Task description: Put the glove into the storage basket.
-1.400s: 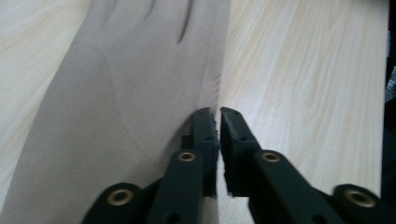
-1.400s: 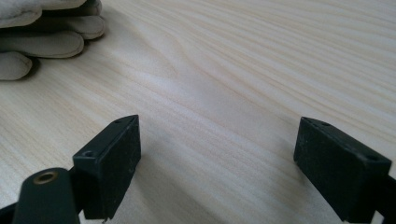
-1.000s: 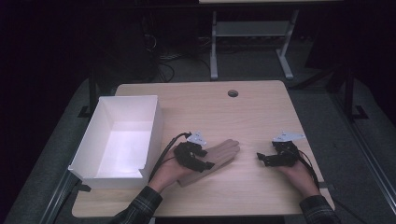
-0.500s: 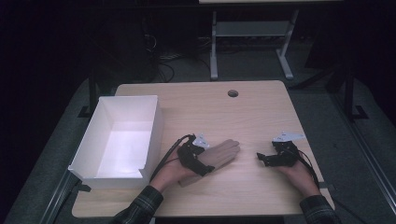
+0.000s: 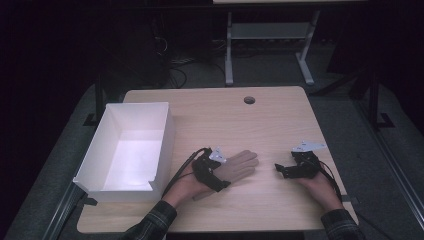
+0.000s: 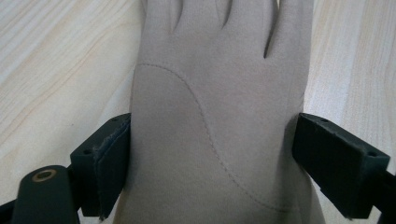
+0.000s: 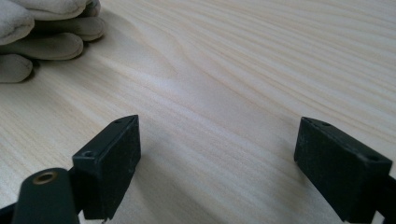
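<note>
A beige glove (image 5: 241,165) lies flat on the wooden table (image 5: 270,125), fingers pointing right and away. My left gripper (image 5: 221,171) rests over its palm end. In the left gripper view the glove (image 6: 219,70) runs between the two jaws of the left gripper (image 6: 210,158), which stand wide apart at its edges, open. My right gripper (image 5: 281,170) sits on the table to the right of the glove, pointing at it. The right gripper (image 7: 217,163) is open over bare wood, with the glove's fingertips (image 7: 46,42) at far left.
A white open box (image 5: 165,137) stands at the table's left side, beside my left hand. A small round cable hole (image 5: 249,100) sits near the far edge. Bare wood stretches across the middle and far part of the table.
My left gripper has shifted slightly right and forward along the glove. The right gripper and the glove have stayed where they were.
</note>
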Available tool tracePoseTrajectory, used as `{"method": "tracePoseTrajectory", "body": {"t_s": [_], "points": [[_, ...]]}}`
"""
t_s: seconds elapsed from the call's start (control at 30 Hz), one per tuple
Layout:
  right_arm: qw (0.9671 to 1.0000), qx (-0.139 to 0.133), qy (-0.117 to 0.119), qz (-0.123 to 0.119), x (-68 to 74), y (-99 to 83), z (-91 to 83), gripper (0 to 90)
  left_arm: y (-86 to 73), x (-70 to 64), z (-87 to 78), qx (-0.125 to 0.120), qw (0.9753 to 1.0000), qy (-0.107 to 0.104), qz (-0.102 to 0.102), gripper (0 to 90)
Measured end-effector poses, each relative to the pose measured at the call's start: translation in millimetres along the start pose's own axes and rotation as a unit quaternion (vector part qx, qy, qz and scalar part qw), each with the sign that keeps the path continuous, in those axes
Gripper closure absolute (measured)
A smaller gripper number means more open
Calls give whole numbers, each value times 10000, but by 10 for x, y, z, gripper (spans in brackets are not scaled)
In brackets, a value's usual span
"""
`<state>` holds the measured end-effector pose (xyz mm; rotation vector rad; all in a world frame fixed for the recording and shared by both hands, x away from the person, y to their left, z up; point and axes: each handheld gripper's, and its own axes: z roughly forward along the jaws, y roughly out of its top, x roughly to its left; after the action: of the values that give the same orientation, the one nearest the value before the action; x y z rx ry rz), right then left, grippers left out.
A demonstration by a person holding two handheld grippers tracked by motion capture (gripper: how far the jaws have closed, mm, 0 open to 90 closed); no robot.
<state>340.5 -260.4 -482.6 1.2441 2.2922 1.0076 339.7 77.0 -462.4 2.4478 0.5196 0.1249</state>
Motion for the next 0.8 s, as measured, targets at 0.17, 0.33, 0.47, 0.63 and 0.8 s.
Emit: {"method": "tracePoseTrajectory", "body": {"t_s": [0.17, 0.33, 0.47, 0.63, 0.8], "points": [[10000, 3, -3, 5, 1, 0, 0, 143, 5, -29, -20, -12, 9999, -110, 57, 248], [10000, 5, -4, -11, -1, -1, -1, 143, 18, -49, -58, -4, 9993, -368, 39, 468], [10000, -1, -1, -26, -3, -2, 0, 143, 31, -49, -66, 44, 9985, -544, -57, 627], [10000, -9, -7, -13, 0, 1, 3, 142, 29, -17, -78, 18, 9976, -666, -208, 670], [10000, 8, -5, 28, 6, 1, 1, 142, 68, -9, -141, 16, 9967, -716, -395, 673]]}}
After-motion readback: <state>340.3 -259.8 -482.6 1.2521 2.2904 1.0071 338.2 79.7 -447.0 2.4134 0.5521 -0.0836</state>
